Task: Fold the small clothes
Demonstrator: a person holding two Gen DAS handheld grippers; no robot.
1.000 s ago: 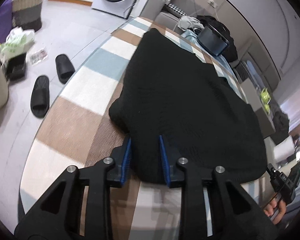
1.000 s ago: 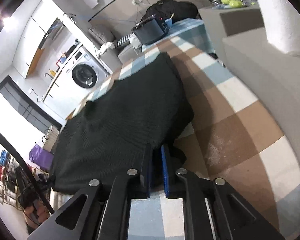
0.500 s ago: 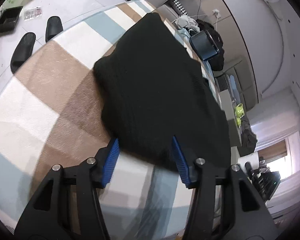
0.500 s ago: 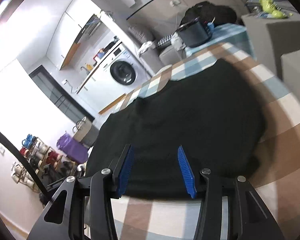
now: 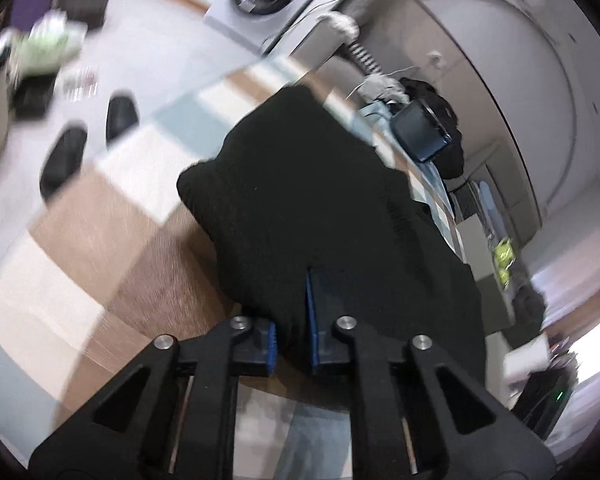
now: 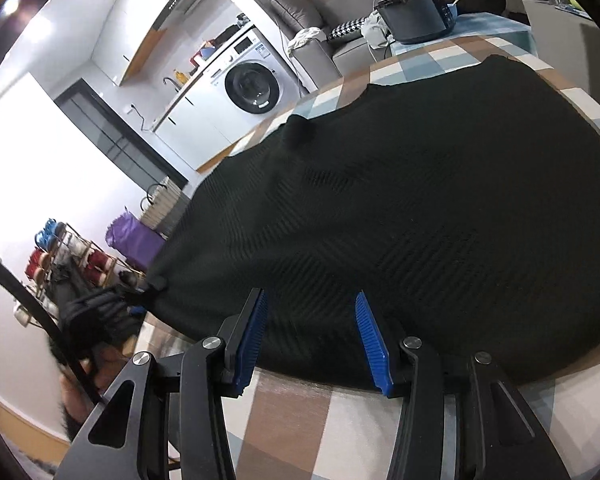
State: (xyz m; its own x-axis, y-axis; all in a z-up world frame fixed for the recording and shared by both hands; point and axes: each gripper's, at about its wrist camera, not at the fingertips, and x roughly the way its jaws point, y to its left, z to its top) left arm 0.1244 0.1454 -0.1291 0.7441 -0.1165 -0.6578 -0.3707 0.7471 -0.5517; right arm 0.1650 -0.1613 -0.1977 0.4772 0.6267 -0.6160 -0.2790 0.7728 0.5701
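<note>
Pinching the near hem of the black sweater [image 5: 324, 208] in our left gripper [image 5: 292, 320], we hold our right gripper [image 6: 312, 336] spread wide over its edge; it lies on the checkered tablecloth [image 6: 292, 420].

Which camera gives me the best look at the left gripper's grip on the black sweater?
The left wrist view: the left gripper has its blue pads pinched on the black sweater's near edge, though blurred. The right wrist view shows that gripper only small and dark at the sweater's corner.
</note>
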